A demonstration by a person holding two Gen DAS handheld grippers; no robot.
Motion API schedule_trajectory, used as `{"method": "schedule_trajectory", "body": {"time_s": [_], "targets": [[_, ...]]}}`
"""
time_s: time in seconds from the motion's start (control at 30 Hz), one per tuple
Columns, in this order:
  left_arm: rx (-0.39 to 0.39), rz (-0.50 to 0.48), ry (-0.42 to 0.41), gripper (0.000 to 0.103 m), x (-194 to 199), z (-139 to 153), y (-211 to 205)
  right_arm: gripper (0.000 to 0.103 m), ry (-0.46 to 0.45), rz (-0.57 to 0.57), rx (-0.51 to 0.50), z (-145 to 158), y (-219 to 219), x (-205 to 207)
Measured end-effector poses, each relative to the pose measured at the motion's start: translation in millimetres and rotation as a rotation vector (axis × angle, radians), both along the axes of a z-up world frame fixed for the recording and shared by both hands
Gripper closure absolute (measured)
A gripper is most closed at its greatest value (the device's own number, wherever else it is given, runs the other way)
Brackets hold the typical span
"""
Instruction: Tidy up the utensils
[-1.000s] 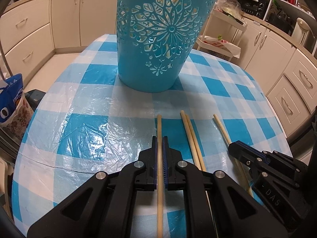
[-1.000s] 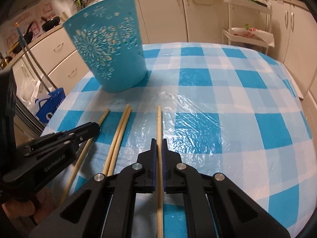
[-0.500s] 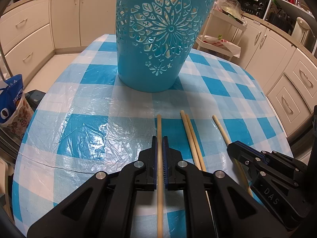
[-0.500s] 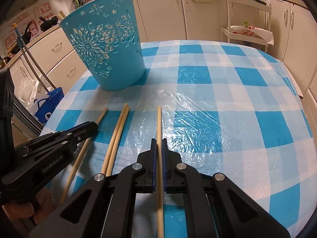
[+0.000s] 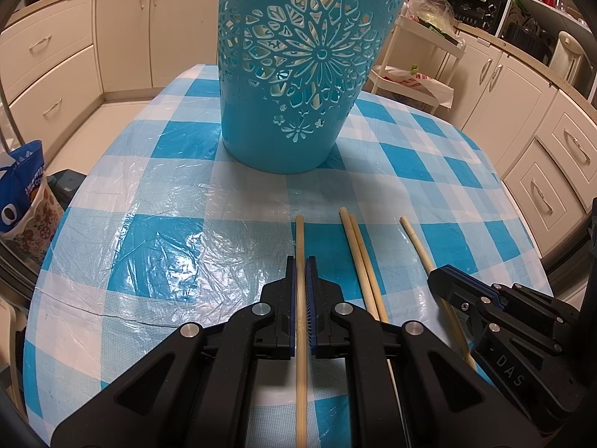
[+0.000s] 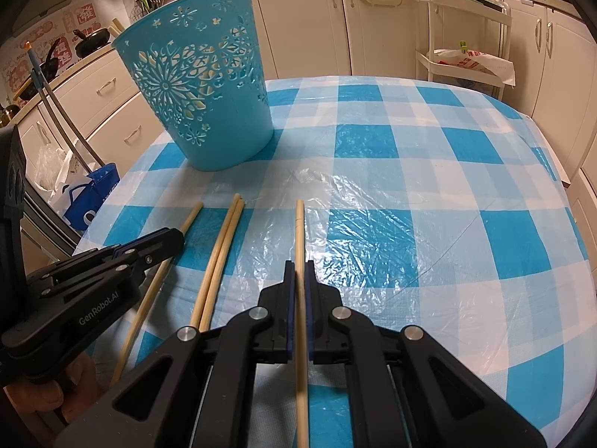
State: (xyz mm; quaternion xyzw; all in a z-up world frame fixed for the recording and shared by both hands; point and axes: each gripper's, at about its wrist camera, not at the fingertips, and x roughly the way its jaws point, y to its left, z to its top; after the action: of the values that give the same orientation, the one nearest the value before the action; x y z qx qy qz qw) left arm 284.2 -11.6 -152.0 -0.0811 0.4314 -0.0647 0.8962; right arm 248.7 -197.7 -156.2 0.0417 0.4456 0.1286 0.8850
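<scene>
Tablecloth [image 5: 156, 261] — blue check, plastic-covered; cabinets [image 5: 123, 30] behind — each gripper [image 5: 301, 261] [image 6: 299, 265] clamps a chopstick [image 5: 300, 354] [image 6: 300, 354].

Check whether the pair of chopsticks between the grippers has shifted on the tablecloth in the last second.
No. The pair of chopsticks lies at the same spot on the checked tablecloth, tips equally far from the blue basket.

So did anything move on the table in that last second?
Nothing visibly changed. The left tongs stay shut on one chopstick, the right tongs on another; the pair of chopsticks and blue basket sit where they were.
</scene>
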Motion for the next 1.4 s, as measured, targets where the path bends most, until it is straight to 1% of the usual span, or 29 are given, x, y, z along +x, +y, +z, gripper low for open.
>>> {"method": "schedule_trajectory", "body": {"time_s": [1.4], "targets": [[-0.003, 0.0, 0.001, 0.098, 0.7, -0.2, -0.5, 0.097, -0.003, 0.0, -0.013, 0.0, 1.0, -0.3]]}}
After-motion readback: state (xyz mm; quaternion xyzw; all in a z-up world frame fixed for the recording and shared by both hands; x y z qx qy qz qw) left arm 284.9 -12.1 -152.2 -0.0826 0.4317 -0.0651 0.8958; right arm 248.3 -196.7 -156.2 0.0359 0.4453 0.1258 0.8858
